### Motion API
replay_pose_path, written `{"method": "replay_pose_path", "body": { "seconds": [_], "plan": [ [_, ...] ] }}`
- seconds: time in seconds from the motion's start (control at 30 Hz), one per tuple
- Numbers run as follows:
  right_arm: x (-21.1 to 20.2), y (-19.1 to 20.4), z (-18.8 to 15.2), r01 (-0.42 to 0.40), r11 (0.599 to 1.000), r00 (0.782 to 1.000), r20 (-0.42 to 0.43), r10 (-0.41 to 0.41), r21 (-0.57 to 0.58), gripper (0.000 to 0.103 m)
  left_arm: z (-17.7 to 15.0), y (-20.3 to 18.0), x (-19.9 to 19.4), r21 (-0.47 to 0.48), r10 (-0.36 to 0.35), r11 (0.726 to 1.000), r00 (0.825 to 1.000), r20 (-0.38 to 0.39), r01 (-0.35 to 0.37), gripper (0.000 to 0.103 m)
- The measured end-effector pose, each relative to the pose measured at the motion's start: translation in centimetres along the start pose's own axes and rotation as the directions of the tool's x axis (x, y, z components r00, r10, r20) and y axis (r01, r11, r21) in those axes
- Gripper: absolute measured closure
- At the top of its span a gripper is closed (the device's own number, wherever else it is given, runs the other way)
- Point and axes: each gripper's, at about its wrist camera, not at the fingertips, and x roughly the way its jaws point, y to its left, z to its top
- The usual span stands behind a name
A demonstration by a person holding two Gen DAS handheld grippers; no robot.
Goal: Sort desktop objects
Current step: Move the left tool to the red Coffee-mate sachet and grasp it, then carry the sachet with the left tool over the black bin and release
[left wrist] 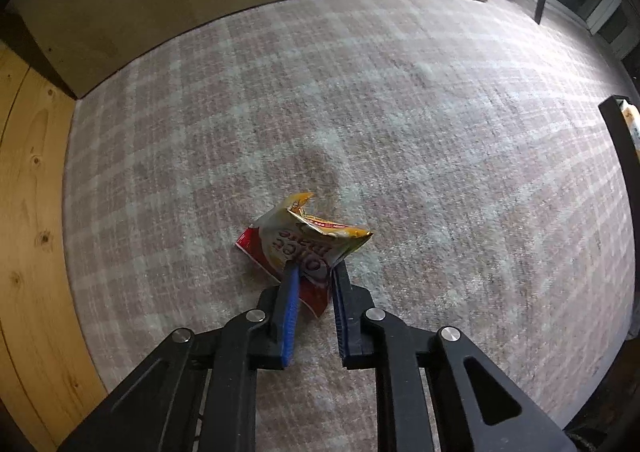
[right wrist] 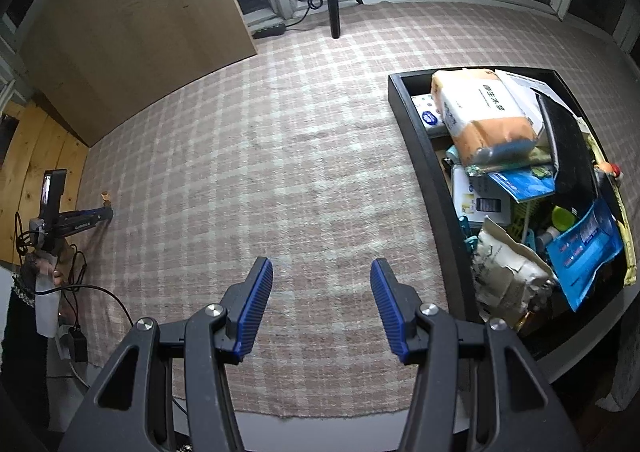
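Blue-padded left gripper point(left wrist: 314, 272) has its jaws clamped on a crumpled red-and-yellow snack packet point(left wrist: 304, 248) above the plaid cloth point(left wrist: 400, 112); right gripper point(right wrist: 322, 272) jaws spread wide, empty, just left of the black tray point(right wrist: 424, 164) heaped with packages.

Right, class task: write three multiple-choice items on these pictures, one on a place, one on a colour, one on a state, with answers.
1. Where does the black tray sit?
A. right of the right tool
B. left of it
C. on the wooden board

2. What colour are the tool pads?
A. green
B. blue
C. white

3. The left tool is:
A. open, holding nothing
B. shut on the snack packet
C. out of view

A: the tray fills the right side of the right view. B: the ribbed pads are blue. B: the packet is pinched between the pads.
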Motion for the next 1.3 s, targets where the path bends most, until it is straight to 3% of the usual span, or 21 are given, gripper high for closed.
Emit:
{"method": "replay_pose_path", "body": {
  "seconds": [0.27, 0.53, 0.77, 0.87, 0.93, 1.07, 1.3],
  "plan": [
    [-0.7, -0.3, -0.4, -0.009, 1.0, 1.0, 0.015, 0.009, 0.002, 0.053, -0.7, -1.3, -2.5, -0.034, 0.014, 0.999, 0.999, 0.037, -0.013, 0.099],
    [-2.1, -2.7, -0.3, -0.005, 0.999, 0.998, 0.06, 0.002, 0.041, 0.053, -0.9, -7.0, -6.0, 0.03, -0.007, 1.0, 0.997, 0.083, 0.004, 0.099],
    [-3.8, -6.7, -1.2, 0.021, 0.997, 0.995, 0.097, -0.029, 0.078, 0.053, 0.0, -16.8, -9.8, 0.163, -0.052, 0.986, 0.99, 0.134, 0.03, 0.099],
    [-4.5, -9.0, -1.9, 0.029, 0.995, 0.993, 0.108, -0.039, 0.098, 0.053, 0.9, -22.8, -11.5, 0.229, -0.094, 0.972, 0.984, 0.15, 0.058, 0.099],
    [-4.9, -10.6, -2.3, 0.034, 0.994, 0.992, 0.114, -0.047, 0.107, 0.053, 1.3, -23.7, -11.8, 0.267, -0.122, 0.961, 0.98, 0.157, 0.077, 0.099],
    [-6.0, -14.7, -3.2, 0.048, 0.991, 0.99, 0.125, -0.064, 0.129, 0.053, 1.7, -27.0, -11.7, 0.336, -0.192, 0.933, 0.97, 0.151, 0.132, 0.099],
    [-8.7, -22.1, -4.3, 0.07, 0.987, 0.986, 0.143, -0.09, 0.142, 0.053, 1.0, -39.6, -13.4, 0.446, -0.279, 0.87, 0.956, 0.094, 0.21, 0.099]
  ]
}}
